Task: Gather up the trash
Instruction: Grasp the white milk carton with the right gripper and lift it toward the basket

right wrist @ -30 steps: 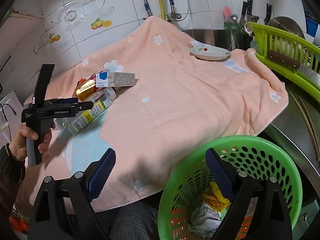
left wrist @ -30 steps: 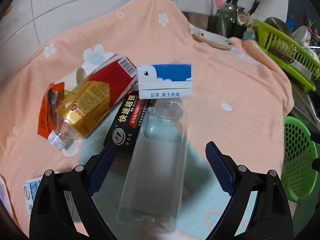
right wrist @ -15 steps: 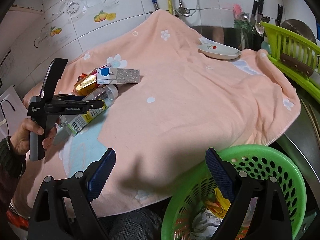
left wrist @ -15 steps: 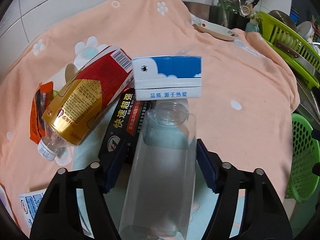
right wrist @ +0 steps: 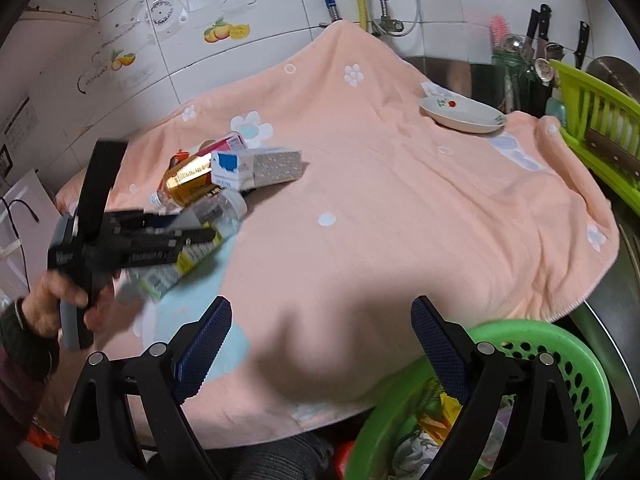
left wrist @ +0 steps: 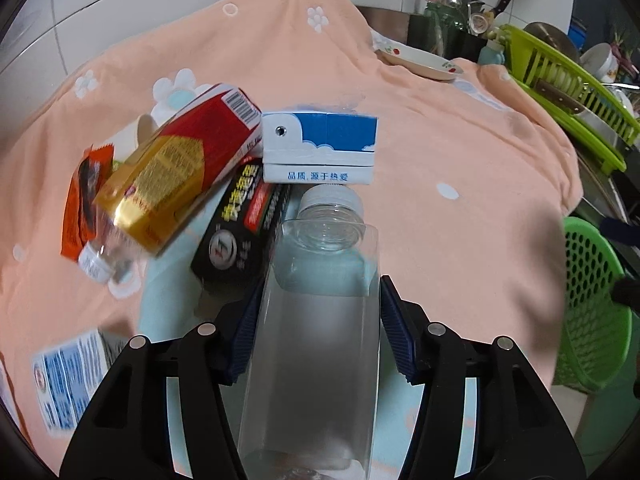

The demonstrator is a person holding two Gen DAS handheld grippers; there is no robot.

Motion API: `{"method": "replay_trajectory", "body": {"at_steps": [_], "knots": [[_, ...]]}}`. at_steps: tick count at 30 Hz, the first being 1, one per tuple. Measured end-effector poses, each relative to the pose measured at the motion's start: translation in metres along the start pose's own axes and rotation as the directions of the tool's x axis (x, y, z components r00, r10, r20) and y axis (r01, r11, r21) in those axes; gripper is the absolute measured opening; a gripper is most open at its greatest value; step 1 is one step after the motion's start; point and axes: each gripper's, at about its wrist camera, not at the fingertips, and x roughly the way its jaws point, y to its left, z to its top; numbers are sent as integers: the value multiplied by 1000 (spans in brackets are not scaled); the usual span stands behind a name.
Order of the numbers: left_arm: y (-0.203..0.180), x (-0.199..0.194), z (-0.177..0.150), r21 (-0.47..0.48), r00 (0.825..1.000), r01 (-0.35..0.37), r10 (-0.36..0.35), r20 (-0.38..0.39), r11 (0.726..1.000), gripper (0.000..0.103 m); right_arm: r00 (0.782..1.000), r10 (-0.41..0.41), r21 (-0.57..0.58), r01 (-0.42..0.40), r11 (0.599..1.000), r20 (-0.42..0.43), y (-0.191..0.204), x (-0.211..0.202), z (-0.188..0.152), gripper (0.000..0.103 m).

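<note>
bottle first: nearest the left wrist camera, a clear plastic bottle [left wrist: 320,320] lies lengthwise between the pads of the left gripper [left wrist: 320,320], whose jaws have just been closing and now press on both of its flanks. its cap points away toward a blue and white carton [left wrist: 319,148], with a black box [left wrist: 240,236] and a red and gold carton [left wrist: 176,168] piled just beside it on the peach towel [left wrist: 440,128].

risk, as i judge it: the bottle is smooth, thin-walled and probably empty, so a hard squeeze could buckle it and let it squirt forward into the pile; lifting might also drag the black box, which its left side looks to overlap.

the right gripper [right wrist: 320,344] stands wide apart with nothing between its pads, hovering over the towel's near edge. only that view shows the trash already lying in the green basket [right wrist: 580,360] below the towel's edge, the person's hand [right wrist: 60,300] on the left tool, and the bottle's yellow label. the pad contact itself shows only in the left view. farther back sit a plate [right wrist: 464,114] and a green dish rack [right wrist: 596,120].
</note>
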Motion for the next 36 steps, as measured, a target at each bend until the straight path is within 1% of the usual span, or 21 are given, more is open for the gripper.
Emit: {"method": "replay_trajectory", "body": {"at_steps": [5,9,13,16,22,23,26,29,32,34,36], "knots": [[0,-15,-18,-11,1000,17,-17,6,1000,56,999,46,-10,-46,999,-23,16,17,26,88],[2,-26,-29,-12,1000,22,-22,4,1000,56,994,92,11,-91,996,-51,31,39,51,88],[6,-36,-38,-9,1000,25,-25,5,1000,56,986,146,75,-140,987,-81,44,66,76,88],[9,-40,-43,-2,1000,28,-28,5,1000,56,977,181,152,-162,975,-117,52,95,97,86],[16,-43,-53,8,999,41,-41,0,999,56,969,177,251,-131,959,-170,59,140,124,83],[16,-42,-54,12,999,45,-45,-3,999,56,969,167,271,-113,956,-182,60,150,128,83],[16,-43,-57,22,999,50,-50,0,999,56,967,153,320,-82,944,-203,58,167,132,83],[17,-43,-58,31,998,58,-58,1,998,56,964,148,380,-54,923,-220,54,182,134,83],[15,-42,-58,40,998,59,-59,2,997,56,963,113,380,-12,925,-246,53,192,133,83],[14,-42,-57,44,998,59,-59,1,997,56,958,103,382,7,924,-267,52,198,132,79],[15,-41,-57,43,998,59,-59,-1,997,57,955,113,395,5,919,-275,50,202,130,76]]}}
